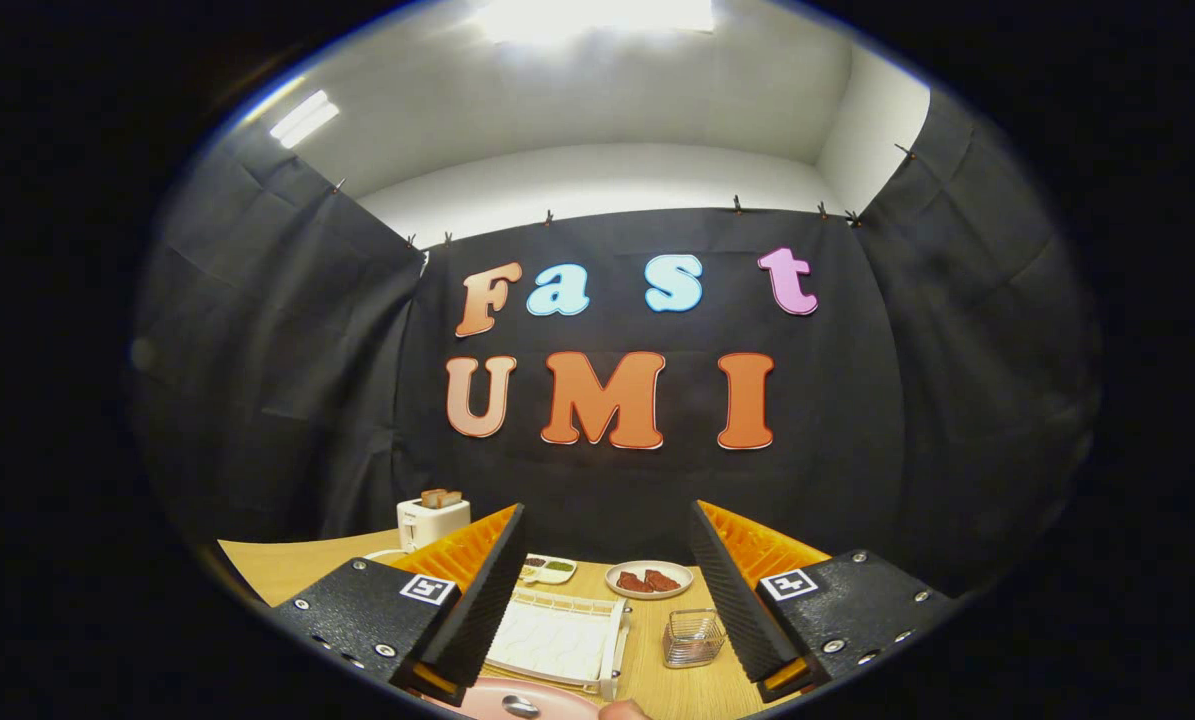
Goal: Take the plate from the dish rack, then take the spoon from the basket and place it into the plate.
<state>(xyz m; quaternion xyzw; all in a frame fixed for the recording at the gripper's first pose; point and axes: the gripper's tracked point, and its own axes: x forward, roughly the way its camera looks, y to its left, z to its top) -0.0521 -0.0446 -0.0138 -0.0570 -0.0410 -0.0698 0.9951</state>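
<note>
On the counter [277, 565], the rack [557, 640] lies between the jaws with the basket [692, 640] to its right. The plate [517, 700], a spoon [520, 707] on it, sits nearest. Beyond are two dishes [649, 579]; the toaster [433, 520] stands far left.

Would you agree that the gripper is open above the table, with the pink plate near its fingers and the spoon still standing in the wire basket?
Not quite: the wire basket looks empty, and the spoon already lies on the pink plate. The rest holds: in the gripper view the gripper is open above the table, with the plate near its fingers.
</note>
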